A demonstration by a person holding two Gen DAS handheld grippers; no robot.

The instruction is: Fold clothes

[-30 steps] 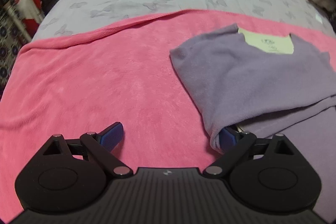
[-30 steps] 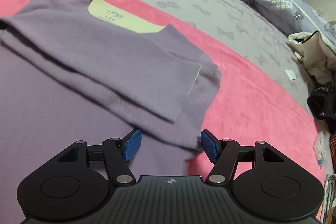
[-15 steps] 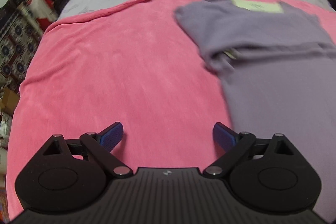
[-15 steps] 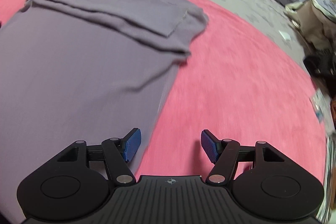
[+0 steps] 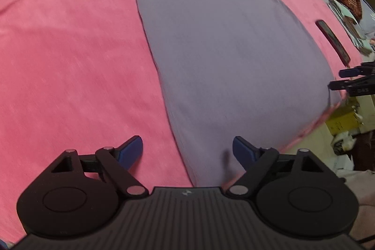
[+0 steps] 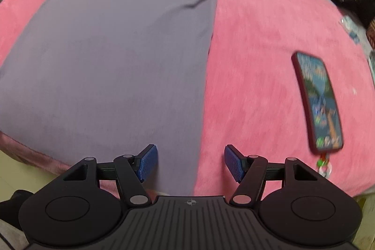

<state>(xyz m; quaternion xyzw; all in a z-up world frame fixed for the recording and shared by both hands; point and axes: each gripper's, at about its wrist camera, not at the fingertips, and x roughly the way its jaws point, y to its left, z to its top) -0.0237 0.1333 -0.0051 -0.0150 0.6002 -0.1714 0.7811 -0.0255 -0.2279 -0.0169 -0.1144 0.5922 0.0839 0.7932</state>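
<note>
Lilac knit shirt (image 5: 229, 43), sleeves already folded in, is straddled at its near hem corners by the empty left gripper (image 5: 187, 150) — jaws closing — and the parted, empty right gripper (image 6: 189, 162); both corners are next to be pinched.

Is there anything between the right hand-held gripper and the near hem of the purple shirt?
Nothing visible. The right hand-held gripper is open directly above the purple shirt; the phone lies well aside.

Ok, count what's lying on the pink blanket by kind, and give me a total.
Purple garment: 1
Phone: 1
Total on the pink blanket: 2
</note>
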